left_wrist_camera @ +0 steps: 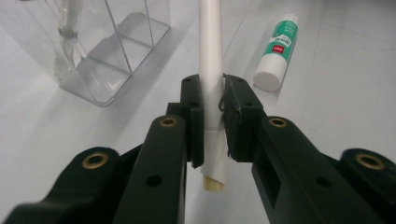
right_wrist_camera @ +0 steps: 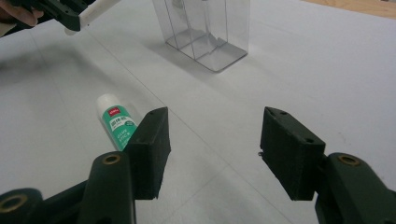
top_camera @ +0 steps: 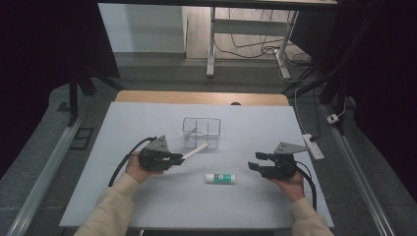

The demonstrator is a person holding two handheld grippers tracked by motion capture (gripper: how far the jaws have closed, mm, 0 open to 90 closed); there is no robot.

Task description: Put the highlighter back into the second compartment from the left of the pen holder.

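Observation:
My left gripper (top_camera: pixel 176 159) (left_wrist_camera: pixel 213 100) is shut on a white pen (top_camera: pixel 195 151) (left_wrist_camera: pixel 211 56) near its blunt end. The pen slants up and to the right, and its tip is close to the front of a clear plastic organizer (top_camera: pixel 201 132) (left_wrist_camera: pixel 100 46) with compartments. A white and green glue stick (top_camera: pixel 220 178) (left_wrist_camera: pixel 276 49) (right_wrist_camera: pixel 116 122) lies flat on the table between the two hands. To the right of it my right gripper (top_camera: pixel 256 162) (right_wrist_camera: pixel 212 149) hovers open, with nothing between its jaws. In the right gripper view the left gripper (right_wrist_camera: pixel 70 14) and pen (right_wrist_camera: pixel 95 11) appear at top left.
The organizer (right_wrist_camera: pixel 205 28) stands near the middle of a white table (top_camera: pixel 147 196). A wooden edge (top_camera: pixel 196 97) runs along the table's far side. A power strip (top_camera: pixel 313 146) lies off the right edge. Desk legs and cables stand on the floor beyond.

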